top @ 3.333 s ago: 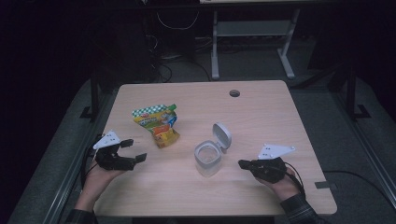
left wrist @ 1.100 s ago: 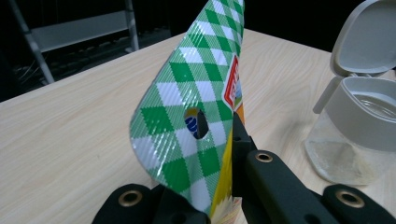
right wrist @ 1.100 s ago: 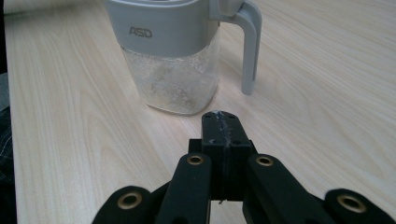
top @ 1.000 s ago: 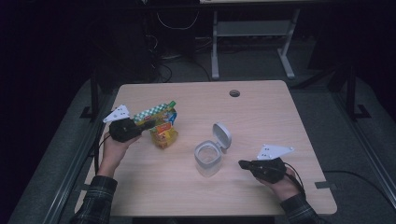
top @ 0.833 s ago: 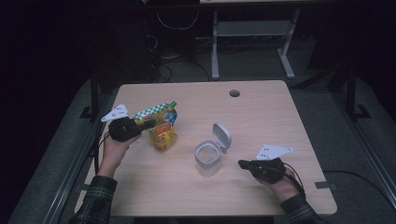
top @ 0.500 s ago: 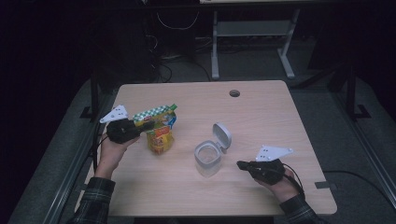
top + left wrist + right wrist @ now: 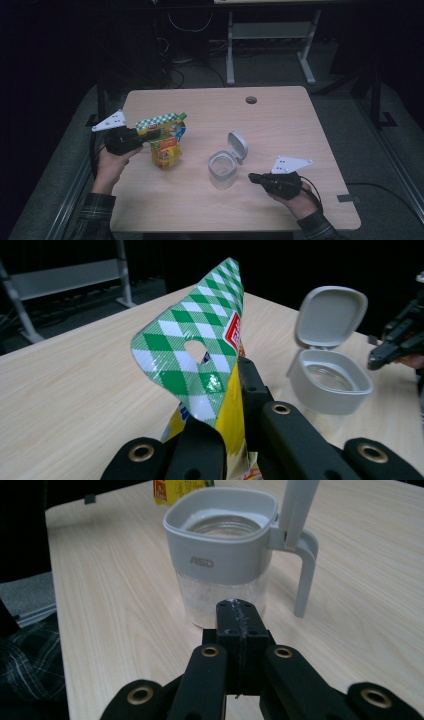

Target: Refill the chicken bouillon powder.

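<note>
So my left gripper (image 7: pixel 227 405) has its jaws clamped on the snack bag (image 7: pixel 200 350), pinching it just below the green-and-white checkered top strip, right under the little hang hole. The yellow body of the bag runs down between the jaws, and the checkered flap sticks up above them, tilted a bit. From the high view, the left gripper (image 7: pixel 150 134) sits over the left part of the table (image 7: pixel 280 125) with the bag (image 7: pixel 165 142) hanging from it, its bottom at or just above the wood, can't really tell which. My right gripper (image 7: pixel 239 625) has its jaws pressed flat together with nothing between them, tips pointing straight at the plastic container (image 7: pixel 225 555) and sitting near it but not touching. That container is a clear tub with a grey rim, standing upright near the middle of the table, its grey lid (image 7: pixel 237 146) flipped open and standing up on the hinge on the far side. From above, the right gripper (image 7: pixel 256 177) is just to the right of the container (image 7: pixel 223 170), low over the table. The bag and the container are apart, bag to the left. Farther back there's a round hole (image 7: pixel 251 100) near the far edge of the tabletop.
</note>
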